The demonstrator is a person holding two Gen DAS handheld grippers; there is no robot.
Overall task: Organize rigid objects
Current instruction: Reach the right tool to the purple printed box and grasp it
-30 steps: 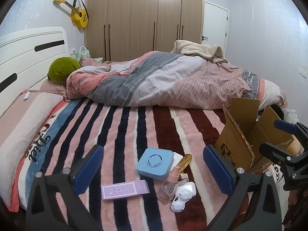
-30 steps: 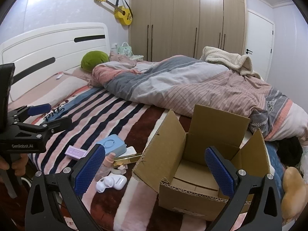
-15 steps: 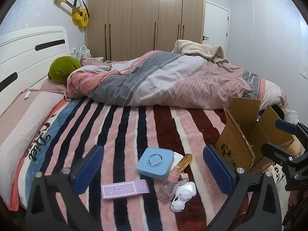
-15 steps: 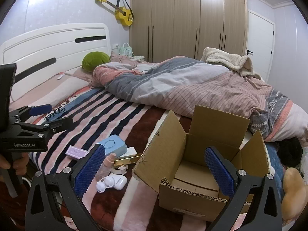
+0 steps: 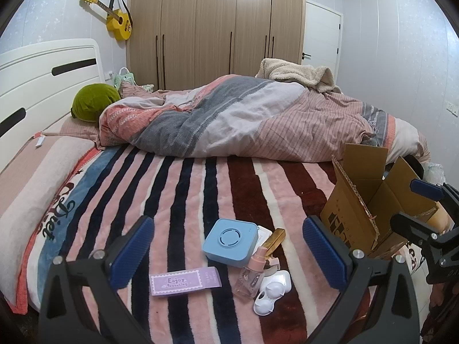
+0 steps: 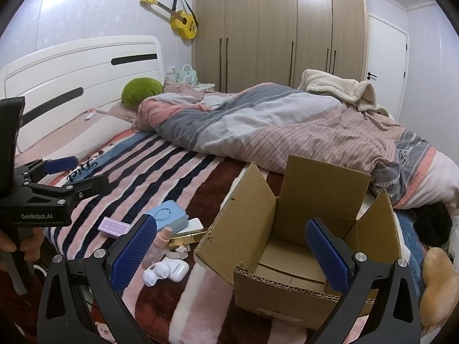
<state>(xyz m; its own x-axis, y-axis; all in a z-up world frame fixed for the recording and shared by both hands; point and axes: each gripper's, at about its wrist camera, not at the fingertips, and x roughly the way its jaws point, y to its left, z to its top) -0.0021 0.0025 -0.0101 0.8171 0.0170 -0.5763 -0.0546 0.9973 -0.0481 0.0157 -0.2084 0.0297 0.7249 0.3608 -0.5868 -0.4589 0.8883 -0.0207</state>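
Right now both grippers hang above the near edge of a bed covered by a striped blanket [image 5: 178,189], and neither holds anything. The left gripper [image 5: 226,246] has its two blue-padded fingers spread wide, and a small heap of things lies on the blanket in the gap between and just beyond them. A light blue square box [image 5: 229,242] sits at the middle of the heap, with a gold bar-shaped case [image 5: 276,238] just beside it on the right. Nearer the gripper lies a flat purple packet [image 5: 185,281], and to its right a pink spray bottle [image 5: 252,275] lies tilted against a white plastic case [image 5: 272,289]. The right gripper [image 6: 232,252] is likewise wide open, empty, and looks down into an open cardboard box [image 6: 298,223] whose flaps stand up; the box rests on the blanket directly ahead of it, and its inside shows only bare cardboard. From this view the heap sits to the left of the box, close beside the left blue finger [image 6: 133,252], with the blue box touching none of the cardboard. A rumpled duvet [image 5: 246,120] lies across the far side of the bed.
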